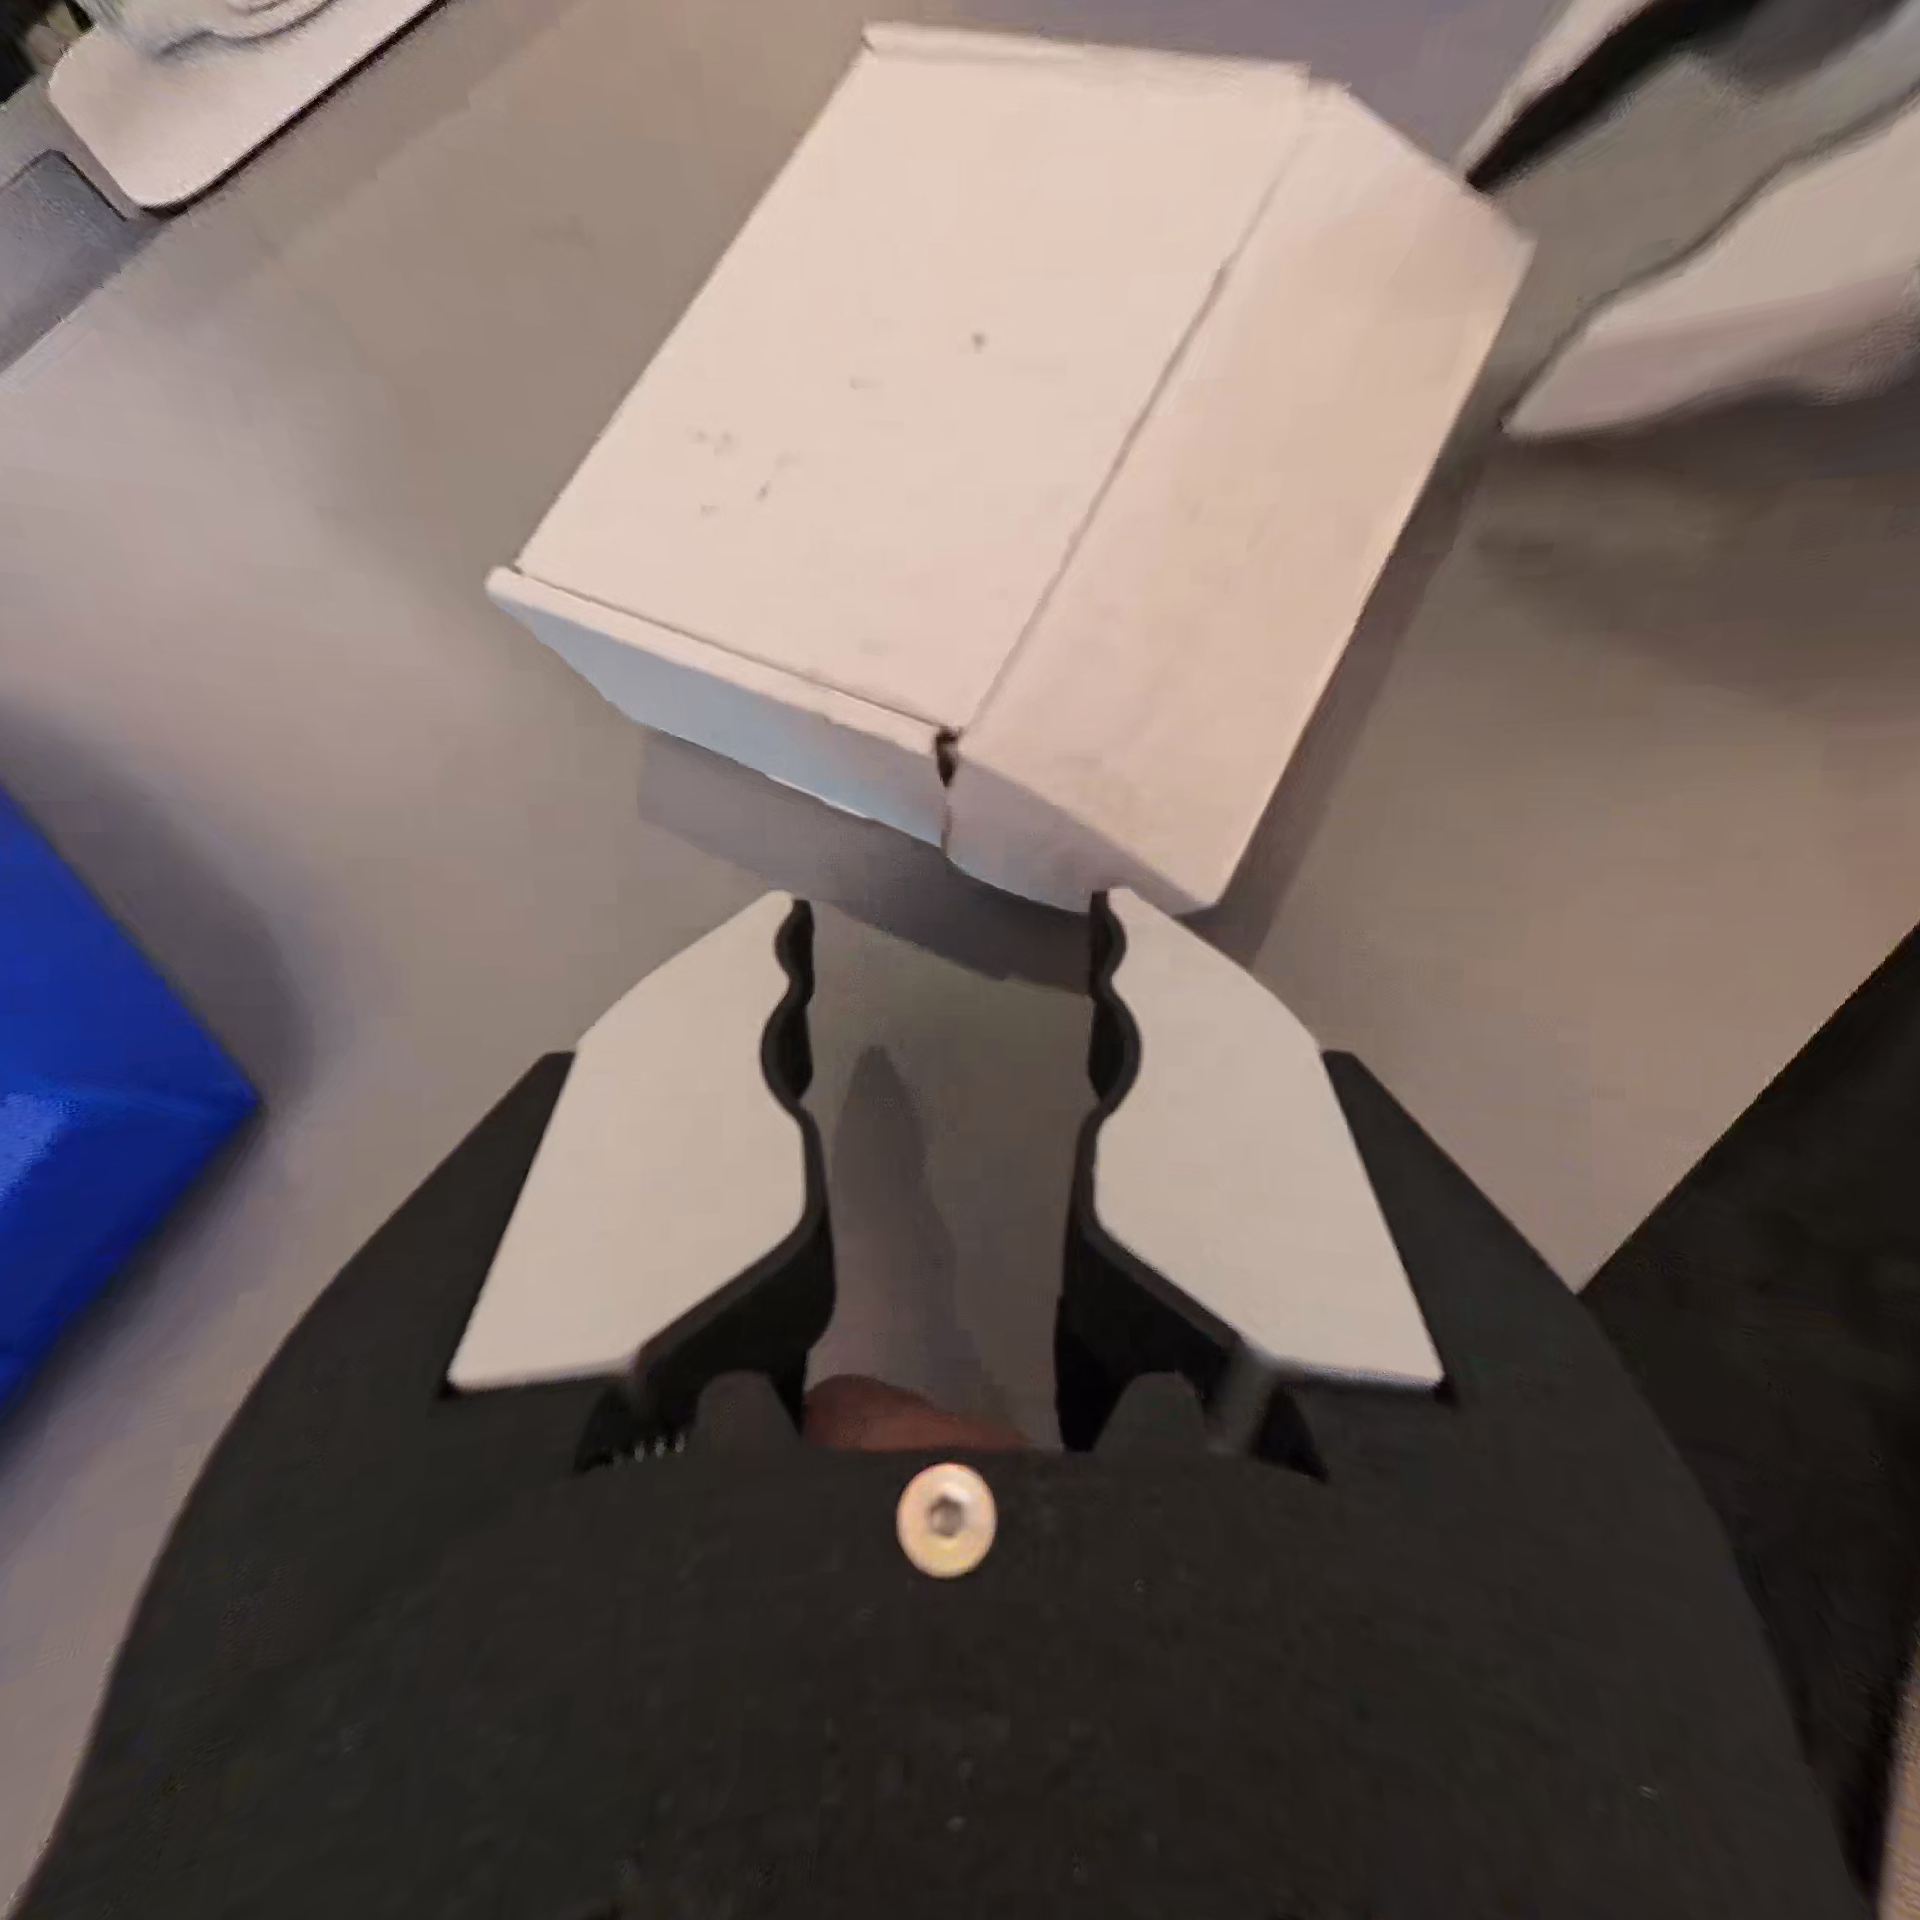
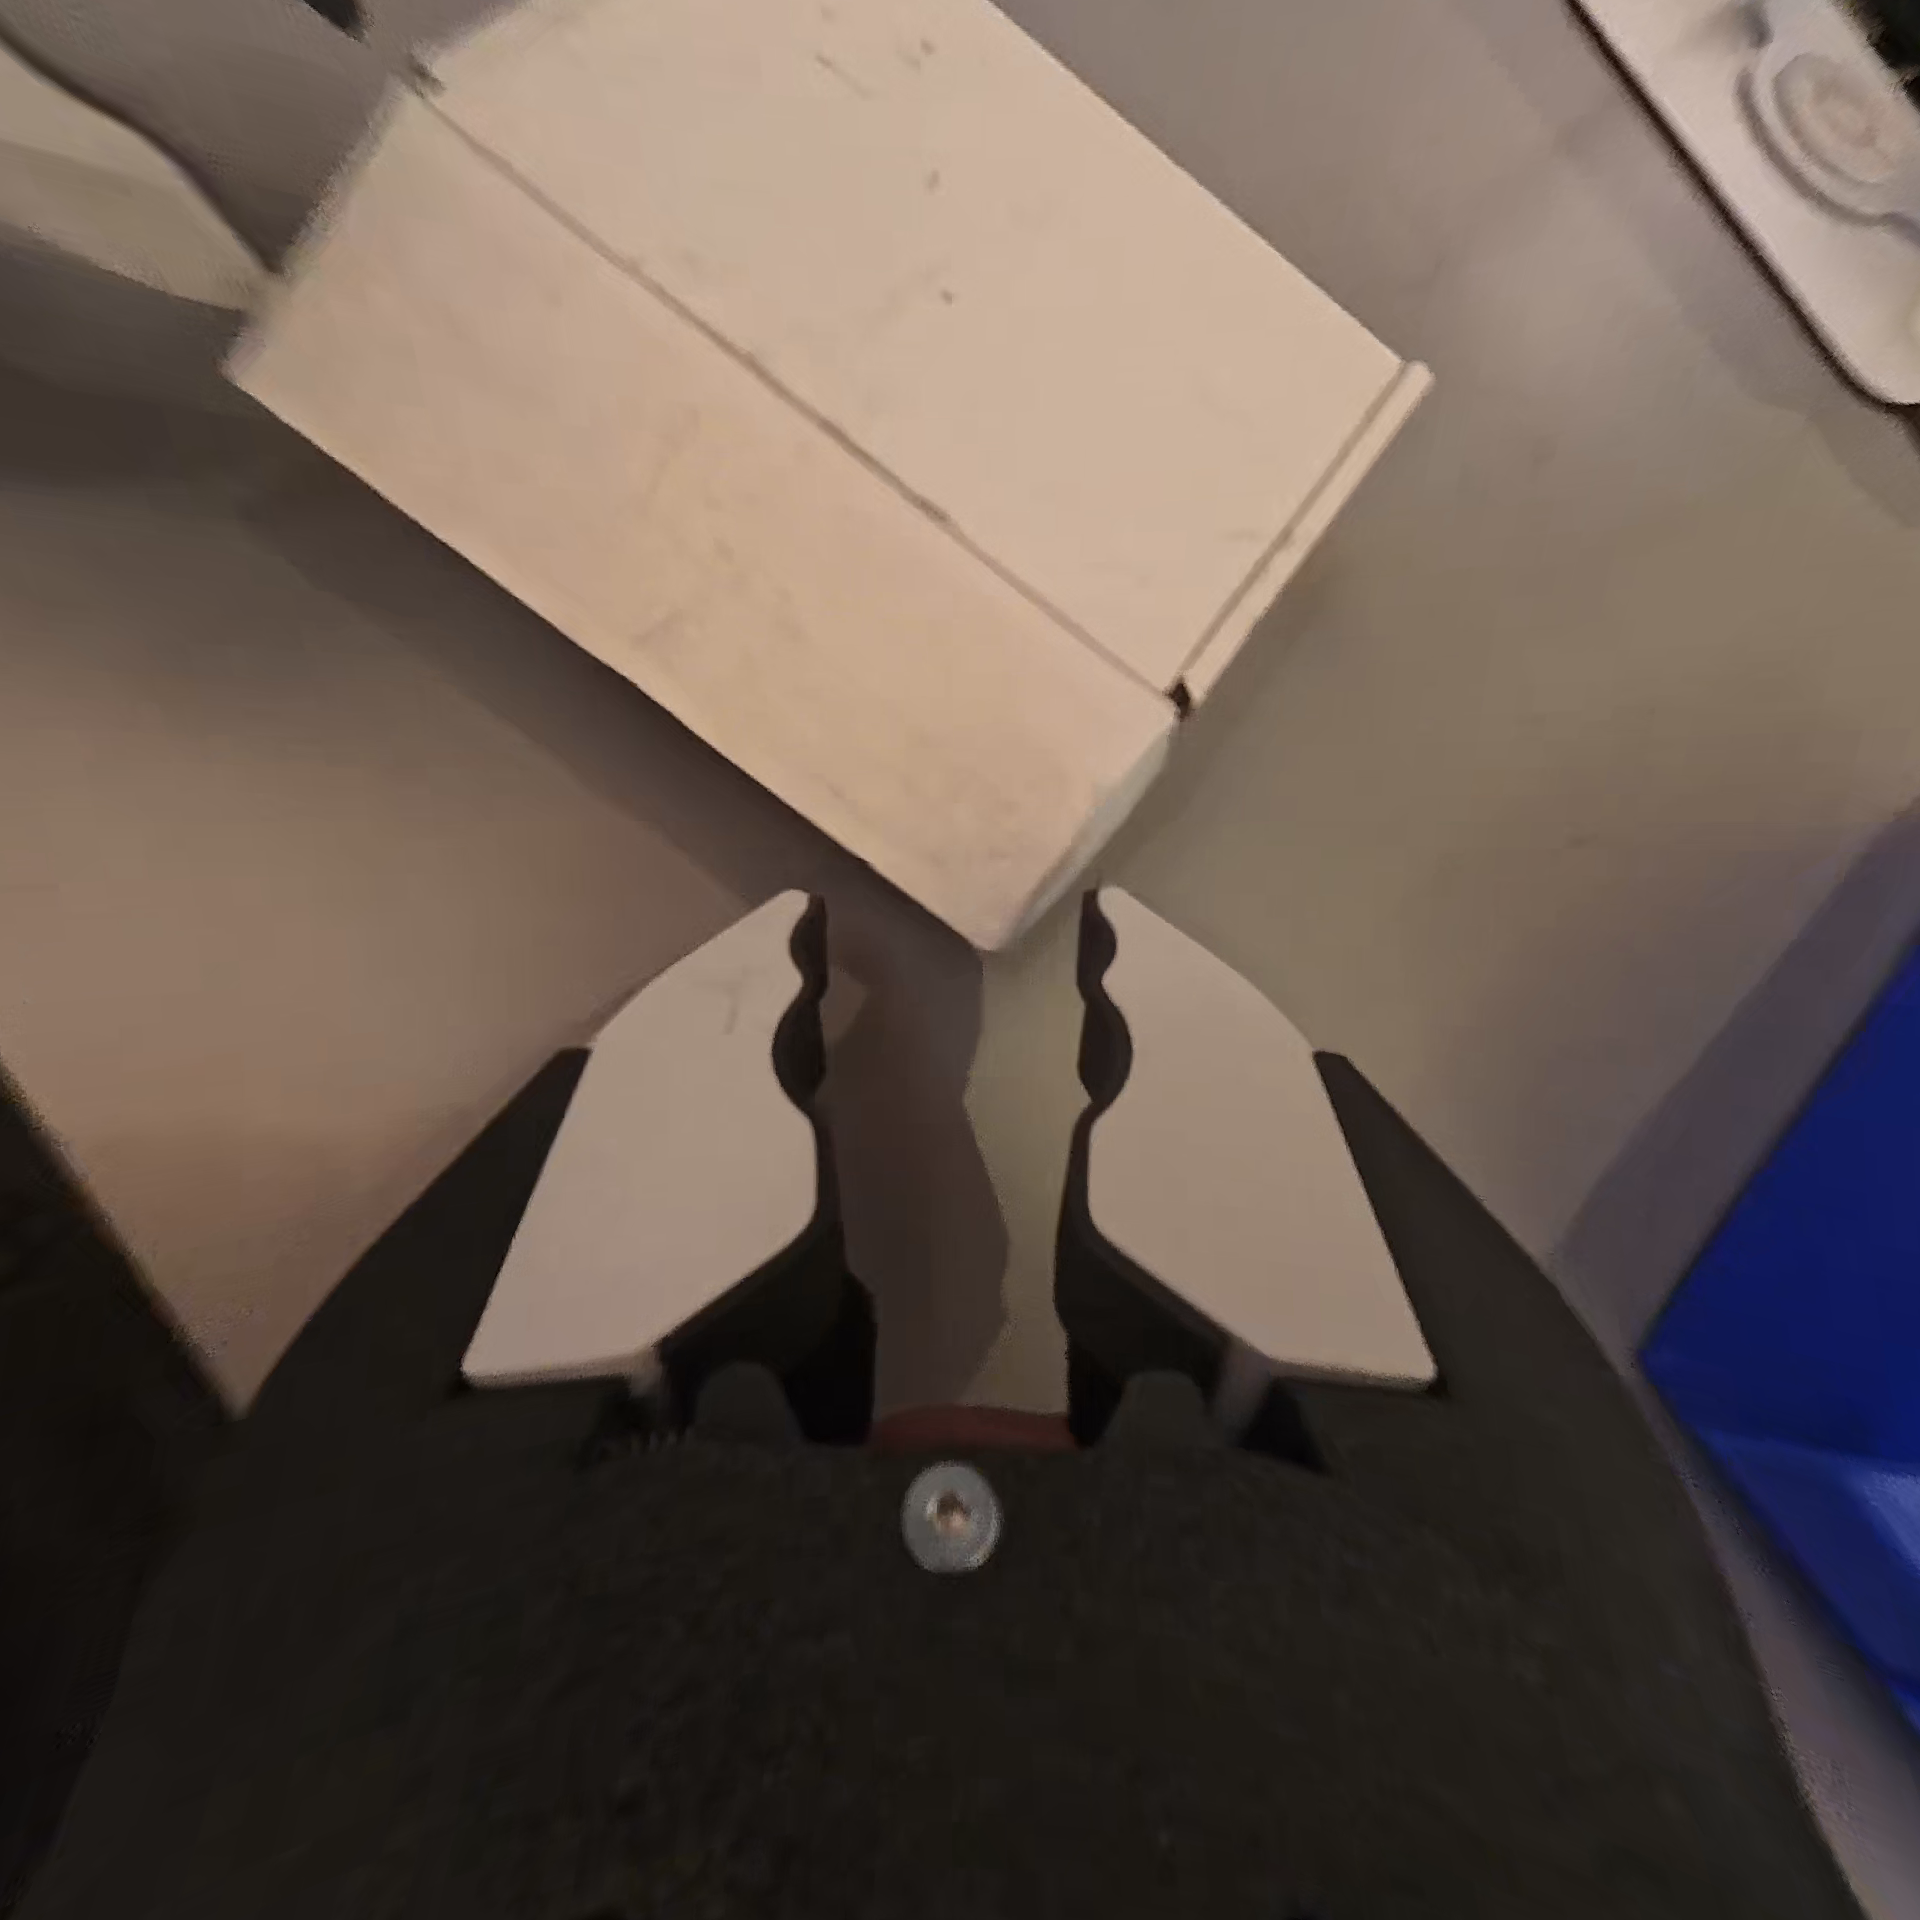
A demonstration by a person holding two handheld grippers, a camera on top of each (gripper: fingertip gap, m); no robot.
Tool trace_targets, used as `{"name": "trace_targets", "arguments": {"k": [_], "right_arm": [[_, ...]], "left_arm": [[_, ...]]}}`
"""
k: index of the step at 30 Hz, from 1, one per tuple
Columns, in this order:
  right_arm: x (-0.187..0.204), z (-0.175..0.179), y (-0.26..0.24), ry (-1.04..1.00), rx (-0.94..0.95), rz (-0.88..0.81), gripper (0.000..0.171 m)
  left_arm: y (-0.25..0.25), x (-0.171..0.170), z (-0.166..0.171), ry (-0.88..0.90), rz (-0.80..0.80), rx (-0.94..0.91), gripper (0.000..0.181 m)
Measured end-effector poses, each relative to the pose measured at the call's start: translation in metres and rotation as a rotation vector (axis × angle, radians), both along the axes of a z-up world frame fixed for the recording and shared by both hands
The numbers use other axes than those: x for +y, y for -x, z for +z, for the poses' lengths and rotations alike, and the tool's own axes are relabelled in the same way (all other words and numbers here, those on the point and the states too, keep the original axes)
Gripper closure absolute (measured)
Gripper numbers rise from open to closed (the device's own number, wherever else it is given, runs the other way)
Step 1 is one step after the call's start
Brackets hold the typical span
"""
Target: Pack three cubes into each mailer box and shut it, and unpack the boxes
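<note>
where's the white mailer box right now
The shut white mailer box lies on the grey table, just ahead of both open claws, centred in both wrist views.

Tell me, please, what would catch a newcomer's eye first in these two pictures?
A closed white mailer box fills the middle of both views, lying on the grey table with one corner towards each camera. The left claw and right claw are open and empty just short of it. A bright blue object sits at the edge.

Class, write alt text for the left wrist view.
A closed white mailer box sits on a grey table, just ahead of the open, empty left gripper. A blue object lies at the left edge.
</note>
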State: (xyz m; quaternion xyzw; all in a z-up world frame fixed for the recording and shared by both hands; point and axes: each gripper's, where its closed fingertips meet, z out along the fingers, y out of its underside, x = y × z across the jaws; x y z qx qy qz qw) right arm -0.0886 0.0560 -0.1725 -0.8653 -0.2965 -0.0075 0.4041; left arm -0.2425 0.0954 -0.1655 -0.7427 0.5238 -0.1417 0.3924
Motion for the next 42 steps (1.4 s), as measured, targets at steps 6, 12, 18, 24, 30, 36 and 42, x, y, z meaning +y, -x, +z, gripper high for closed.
{"name": "trace_targets", "arguments": {"k": [6,12,18,24,30,36,42], "right_arm": [[0.016,-0.014,-0.01,-0.014,-0.057,-0.023,0.133],[0.012,0.011,-0.018,-0.029,0.046,-0.092,0.155],[0.009,0.028,-0.008,-0.074,0.106,-0.1,0.169],[0.01,0.015,0.0,-0.044,0.118,-0.097,0.167],[0.011,0.011,0.013,-0.04,0.109,-0.092,0.168],[0.01,0.009,0.015,-0.02,0.136,-0.11,0.168],[0.015,0.0,0.014,0.013,0.137,-0.11,0.168]], "left_arm": [[-0.021,-0.026,-0.017,0.164,-0.04,-0.034,0.132],[-0.028,-0.032,0.004,0.199,-0.051,-0.164,0.157],[-0.022,-0.013,0.021,0.151,0.038,-0.236,0.156],[-0.011,0.005,0.005,-0.012,0.105,-0.109,0.147],[-0.011,0.014,0.005,-0.098,0.163,-0.086,0.161],[-0.01,0.013,0.001,-0.029,0.169,-0.117,0.169],[-0.013,0.02,-0.006,0.002,0.176,-0.114,0.172]]}}
